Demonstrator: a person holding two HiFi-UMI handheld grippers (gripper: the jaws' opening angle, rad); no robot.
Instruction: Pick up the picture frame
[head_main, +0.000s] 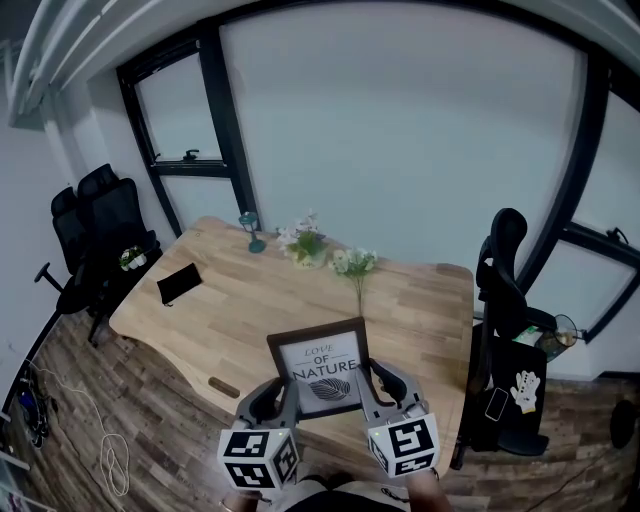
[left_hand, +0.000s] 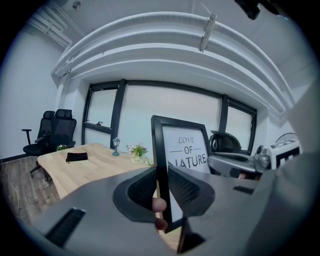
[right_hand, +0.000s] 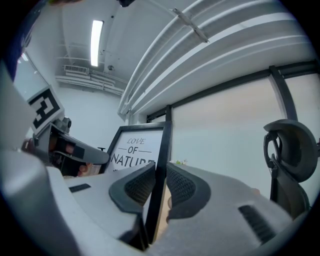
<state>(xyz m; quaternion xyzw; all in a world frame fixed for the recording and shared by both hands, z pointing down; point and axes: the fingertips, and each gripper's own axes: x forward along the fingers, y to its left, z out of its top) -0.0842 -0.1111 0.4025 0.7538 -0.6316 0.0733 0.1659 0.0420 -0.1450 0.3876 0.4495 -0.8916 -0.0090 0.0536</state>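
A dark-framed picture frame (head_main: 322, 367) with a white print reading "LOVE OF NATURE" is held up above the near edge of the wooden table (head_main: 240, 300). My left gripper (head_main: 284, 392) is shut on the frame's left edge, and my right gripper (head_main: 370, 380) is shut on its right edge. In the left gripper view the frame (left_hand: 182, 150) stands upright between the ribbed pads (left_hand: 186, 189). From the right gripper view, the frame's dark edge (right_hand: 162, 165) runs between the pads (right_hand: 141, 186), with the left gripper (right_hand: 65, 147) beyond.
On the table stand a small teal lamp (head_main: 250, 231), a flower pot (head_main: 304, 245), a stem of white flowers (head_main: 354, 265) and a black pouch (head_main: 179, 284). Black office chairs stand at the left (head_main: 100, 235) and right (head_main: 510, 290). Large windows are behind.
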